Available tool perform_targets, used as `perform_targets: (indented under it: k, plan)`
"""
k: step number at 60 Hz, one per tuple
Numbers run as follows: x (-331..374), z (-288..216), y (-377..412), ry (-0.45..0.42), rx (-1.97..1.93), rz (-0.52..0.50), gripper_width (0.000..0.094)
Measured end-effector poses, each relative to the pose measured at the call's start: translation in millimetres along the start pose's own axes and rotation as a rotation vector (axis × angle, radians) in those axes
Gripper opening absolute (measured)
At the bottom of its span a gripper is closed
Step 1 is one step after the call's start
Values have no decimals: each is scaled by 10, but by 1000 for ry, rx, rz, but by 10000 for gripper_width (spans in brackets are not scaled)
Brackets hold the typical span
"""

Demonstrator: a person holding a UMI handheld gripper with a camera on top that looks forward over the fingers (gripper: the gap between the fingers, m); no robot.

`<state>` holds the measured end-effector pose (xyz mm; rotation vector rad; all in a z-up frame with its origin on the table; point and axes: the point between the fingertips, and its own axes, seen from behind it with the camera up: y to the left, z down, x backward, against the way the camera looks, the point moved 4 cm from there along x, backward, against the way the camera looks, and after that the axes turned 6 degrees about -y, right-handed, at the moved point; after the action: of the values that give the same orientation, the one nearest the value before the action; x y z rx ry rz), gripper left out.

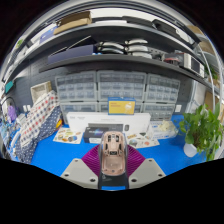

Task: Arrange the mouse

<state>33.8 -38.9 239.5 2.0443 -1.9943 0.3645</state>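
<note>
My claw is pinching the mouse: both purple pads press against its flanks, and it sits between my fingers with its nose pointing away from me, raised above the blue desk. It looks like a pale, beige computer mouse with a darker strip where the wheel and buttons would be; I cannot make out a cable.

Ahead of the mouse, across the desk, lies a white tray with small parts scattered near it. Beyond that stands a wall of clear drawer cabinets with a yellow label, under shelves carrying boxes. A green plant in a white pot stands off to the right, and checked cloth hangs at the left.

I judge the mouse to be light and rigid, a hard plastic shell that will not give under my pads. Its curved, smooth sides are the worry: a hold too high on the hump could let it squirt out. Gripping low on the flanks, near the waist where the sides run closest to parallel, seems safest, and that is roughly where I have it. When I set it down, I would bring it flat onto the desk before spreading my fingers.
</note>
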Motion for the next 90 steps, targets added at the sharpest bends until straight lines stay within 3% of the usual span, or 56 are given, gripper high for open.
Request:
perform_targets:
  k: [8,27,37,44,59,61,62,63,70,90]
  plan:
    - [-580,94,-252,48,3,38,303]
    - [-1448,1412,-406,302,3,55,305]
    - [-1568,1796,-361,360,21,42,336]
    - [-1566,1799,-349,326,-29,38,344]
    - [-1570,1793,-345,326,-37,-14,475]
    - [-1566,1789,-322,331,-38,-32,539]
    - [-1561,1786,-302,333,-39,-46,632]
    - [-1558,1781,-279,335,-41,-60,665]
    - [-1472,1723,-330,357,-23,-50,794]
    - [-282,854,-749,179,-14,-66,804]
